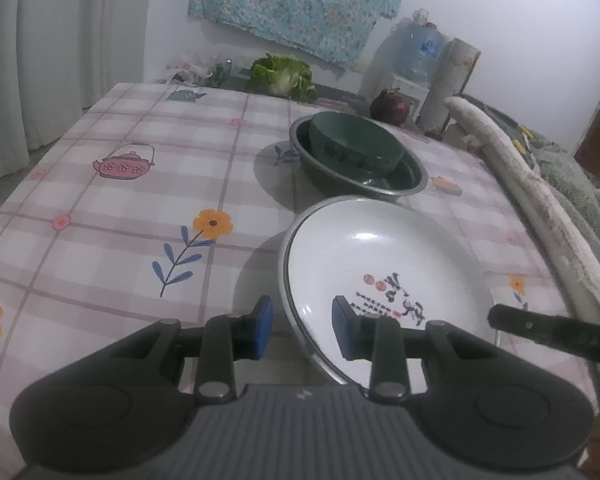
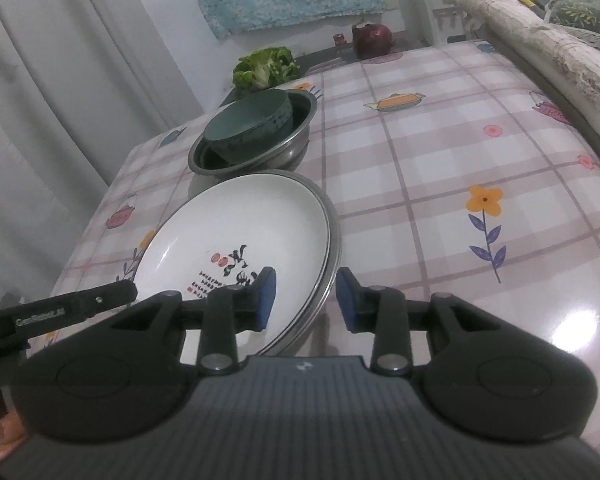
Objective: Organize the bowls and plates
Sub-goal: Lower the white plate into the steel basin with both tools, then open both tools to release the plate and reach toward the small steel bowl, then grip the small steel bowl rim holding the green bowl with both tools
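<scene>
We straddle the white plate's opposite rims: left claw and right claw, both spread, pads clear of it.

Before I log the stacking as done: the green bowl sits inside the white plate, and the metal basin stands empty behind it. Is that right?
Not quite. The green bowl sits inside the metal basin, not in the white plate. The plate, nearer the fingers, holds nothing and rests on a metal plate whose rim shows beneath it. The basin does stand behind the plate. Both wrist views show this, the right wrist view most clearly.
</scene>
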A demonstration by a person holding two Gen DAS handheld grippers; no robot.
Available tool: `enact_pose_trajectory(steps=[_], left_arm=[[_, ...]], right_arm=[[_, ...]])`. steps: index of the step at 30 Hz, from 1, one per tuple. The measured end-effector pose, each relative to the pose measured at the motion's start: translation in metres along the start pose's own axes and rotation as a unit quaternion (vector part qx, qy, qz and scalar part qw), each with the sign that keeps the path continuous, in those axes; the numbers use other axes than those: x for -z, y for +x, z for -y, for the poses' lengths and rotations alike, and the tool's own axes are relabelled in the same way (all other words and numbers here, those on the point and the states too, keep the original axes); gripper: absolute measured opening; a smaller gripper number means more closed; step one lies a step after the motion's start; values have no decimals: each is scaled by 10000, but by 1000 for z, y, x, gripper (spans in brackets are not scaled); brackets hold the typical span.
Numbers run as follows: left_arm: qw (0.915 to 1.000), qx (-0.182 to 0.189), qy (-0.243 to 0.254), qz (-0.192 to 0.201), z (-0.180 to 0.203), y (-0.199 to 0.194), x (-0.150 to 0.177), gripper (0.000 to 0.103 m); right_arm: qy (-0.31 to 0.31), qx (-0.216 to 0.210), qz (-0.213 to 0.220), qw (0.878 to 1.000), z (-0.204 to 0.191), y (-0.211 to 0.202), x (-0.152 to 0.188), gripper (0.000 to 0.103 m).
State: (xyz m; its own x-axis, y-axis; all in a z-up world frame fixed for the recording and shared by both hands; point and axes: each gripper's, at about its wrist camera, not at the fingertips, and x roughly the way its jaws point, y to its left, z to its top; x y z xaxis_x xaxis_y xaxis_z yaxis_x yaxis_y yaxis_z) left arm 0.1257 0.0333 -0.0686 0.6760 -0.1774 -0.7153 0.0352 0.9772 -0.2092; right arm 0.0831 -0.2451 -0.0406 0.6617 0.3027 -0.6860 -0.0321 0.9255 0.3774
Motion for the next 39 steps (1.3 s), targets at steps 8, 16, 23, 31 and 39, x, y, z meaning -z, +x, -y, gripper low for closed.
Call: enact_pose_trajectory(steps=[8,16,23,31,39], left_arm=[[9997,-114,216,-101,7,2,1,41],[9989,-324,353,15,8,-8,-20,61],[9978,-537,364,107,5,2,-66,68],[9976,-650,222,-117,-8,52,-114,72],[9986,-443,274,-106,2,96,-145,62]], right_arm=[[70,25,103,9999,7,-9,0,42],[143,-79,166,9997,17,-13,-8,45],[-115,-219,274,9993,18,-8,-51,46],[-289,-297,-6,9991,21,33,-111,48],[-142,-586,-270,9978,25,93,-157,48]])
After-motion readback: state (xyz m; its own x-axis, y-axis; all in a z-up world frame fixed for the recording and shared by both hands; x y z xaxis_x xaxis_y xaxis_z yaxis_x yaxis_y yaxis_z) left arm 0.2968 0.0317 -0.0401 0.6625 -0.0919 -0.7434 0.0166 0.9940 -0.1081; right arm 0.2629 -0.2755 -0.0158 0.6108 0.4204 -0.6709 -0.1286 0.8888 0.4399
